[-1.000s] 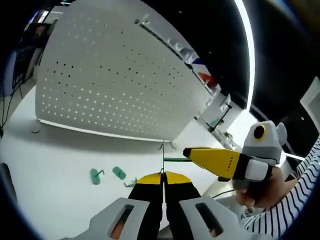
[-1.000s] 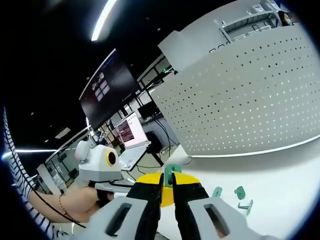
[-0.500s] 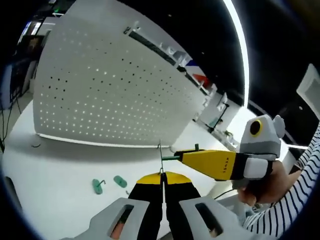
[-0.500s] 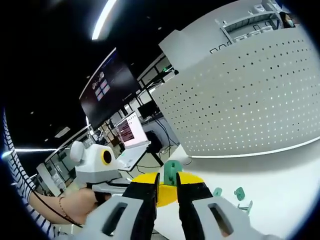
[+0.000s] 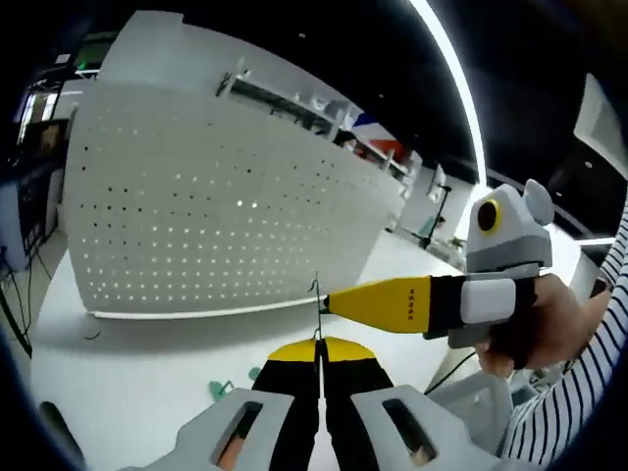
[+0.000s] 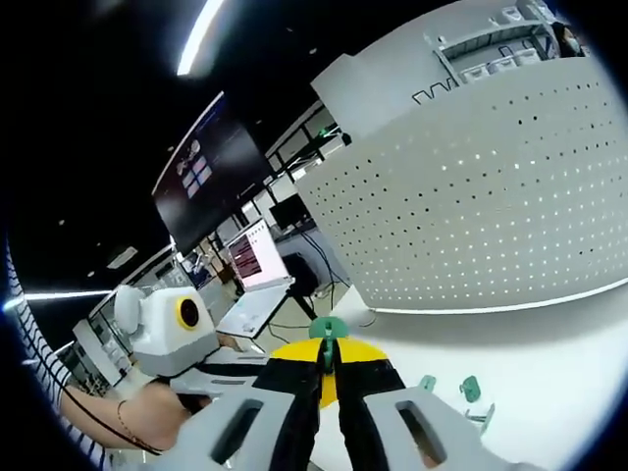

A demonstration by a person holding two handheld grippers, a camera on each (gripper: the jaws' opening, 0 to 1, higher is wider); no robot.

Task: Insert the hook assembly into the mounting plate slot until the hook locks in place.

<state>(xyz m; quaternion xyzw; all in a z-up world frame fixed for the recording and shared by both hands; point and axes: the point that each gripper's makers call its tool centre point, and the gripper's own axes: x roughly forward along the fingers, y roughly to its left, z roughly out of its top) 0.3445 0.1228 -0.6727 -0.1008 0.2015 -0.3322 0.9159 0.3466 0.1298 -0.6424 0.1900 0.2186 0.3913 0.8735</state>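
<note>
My left gripper (image 5: 317, 343) is shut on a thin wire hook (image 5: 316, 306) that stands up from its jaw tips. From the right of the left gripper view, my right gripper (image 5: 332, 302) reaches in, its yellow tip touching the hook's wire. In the right gripper view, my right gripper (image 6: 328, 345) is shut on a small green mounting plate (image 6: 327, 329) that pokes up between the jaws. My left gripper (image 6: 263, 366) and the hand holding it come in from the left. Behind both stands a white pegboard (image 5: 216, 216), tilted on the table.
A white table (image 5: 147, 363) carries loose green plates (image 6: 469, 390) (image 6: 427, 382) and a spare wire hook (image 6: 481, 417) in front of the pegboard (image 6: 491, 196). A person's hand and striped sleeve (image 5: 579, 392) hold the right gripper. Screens and desks (image 6: 250, 265) stand behind.
My right gripper's jaws have narrowed onto the green plate. The right gripper has risen and levelled, bringing its tip to the wire hook. Both views have shifted with the hands.
</note>
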